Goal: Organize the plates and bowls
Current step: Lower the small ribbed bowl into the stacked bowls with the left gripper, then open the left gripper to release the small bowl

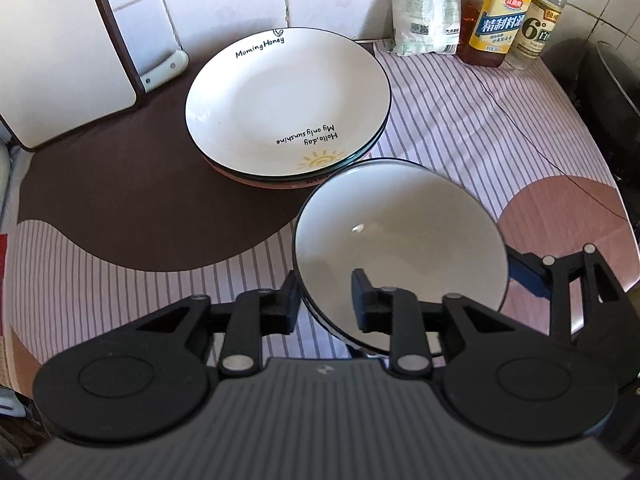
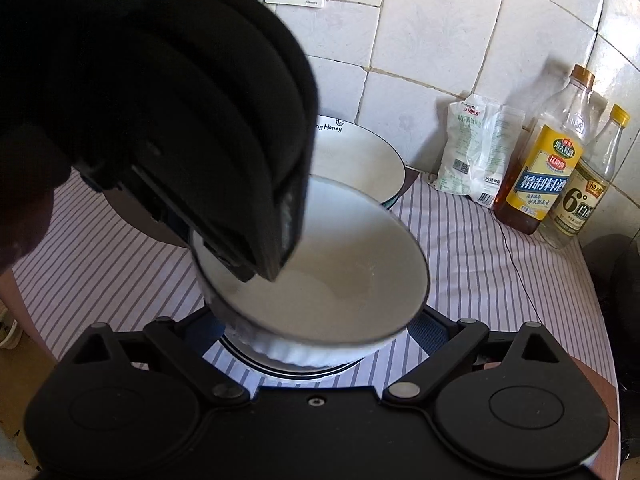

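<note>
A white bowl (image 1: 400,232) with a dark rim sits tilted on a second bowl (image 2: 280,369), of which only a dark rim arc shows beneath it. My left gripper (image 1: 324,294) straddles the top bowl's near-left rim, one finger outside and one inside. A gap shows at the inner pad, so it is open. In the right wrist view the left gripper (image 2: 272,272) reaches down into the tilted bowl (image 2: 340,280). My right gripper (image 2: 320,330) is spread wide open around the bowls without visibly pressing them. Behind them stands a stack of plates (image 1: 288,92), the top one lettered "Morning Honey".
A salt bag (image 1: 424,12) and two bottles (image 1: 500,16) line the tiled wall at the back right. A white board (image 1: 60,60) leans at the back left. A dark pot (image 1: 608,92) sits at the right edge. The striped cloth (image 1: 460,112) covers the table.
</note>
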Available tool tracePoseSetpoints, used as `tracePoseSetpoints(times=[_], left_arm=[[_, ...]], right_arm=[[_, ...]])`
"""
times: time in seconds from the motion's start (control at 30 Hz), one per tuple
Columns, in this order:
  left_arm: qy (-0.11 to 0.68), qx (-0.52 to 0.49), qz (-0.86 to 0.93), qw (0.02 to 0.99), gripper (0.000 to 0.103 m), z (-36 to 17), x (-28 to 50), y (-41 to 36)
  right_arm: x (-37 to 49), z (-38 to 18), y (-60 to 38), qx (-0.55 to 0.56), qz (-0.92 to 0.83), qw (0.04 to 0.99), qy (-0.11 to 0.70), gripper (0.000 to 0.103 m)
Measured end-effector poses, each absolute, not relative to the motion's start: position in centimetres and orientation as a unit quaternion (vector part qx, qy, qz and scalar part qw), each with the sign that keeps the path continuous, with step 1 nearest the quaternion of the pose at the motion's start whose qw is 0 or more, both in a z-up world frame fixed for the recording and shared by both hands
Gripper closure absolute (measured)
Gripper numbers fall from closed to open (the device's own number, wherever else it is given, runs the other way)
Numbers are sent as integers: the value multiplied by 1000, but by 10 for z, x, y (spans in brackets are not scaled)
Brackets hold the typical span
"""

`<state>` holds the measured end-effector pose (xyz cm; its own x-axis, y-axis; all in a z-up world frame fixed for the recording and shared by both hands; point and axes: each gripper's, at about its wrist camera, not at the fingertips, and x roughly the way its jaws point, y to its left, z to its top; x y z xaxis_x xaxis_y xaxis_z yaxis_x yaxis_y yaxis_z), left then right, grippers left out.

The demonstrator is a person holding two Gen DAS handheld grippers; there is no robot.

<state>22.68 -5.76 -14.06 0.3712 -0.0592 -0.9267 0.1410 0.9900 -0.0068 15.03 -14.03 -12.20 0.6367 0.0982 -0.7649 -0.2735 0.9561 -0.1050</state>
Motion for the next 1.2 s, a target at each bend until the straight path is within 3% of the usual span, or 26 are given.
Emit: tracePoseSetpoints(times=[0.37,0.43,0.57,0.77,1.03,1.2], left_arm=[[550,7,-75,832,73,-129,228,-46],[548,4,-77,833,74,-127,228,-42],[551,13,-85,830,91,-130,227,-37],[539,20,-90,837,92,-131,222,-37],[557,-51,-104,823,88,-131,232,-18],[548,-85,-121,823,75,-124,230,-7]], right_arm=[[149,-132,-137,-97,108,903,404,3],[148,-134,-133,-104,109,902,404,2],[144,-135,-126,-124,106,902,400,1],[140,-137,-124,-120,98,903,400,1],[113,-129,-140,-8,112,915,387,1],[91,-127,-148,29,82,928,363,1]])
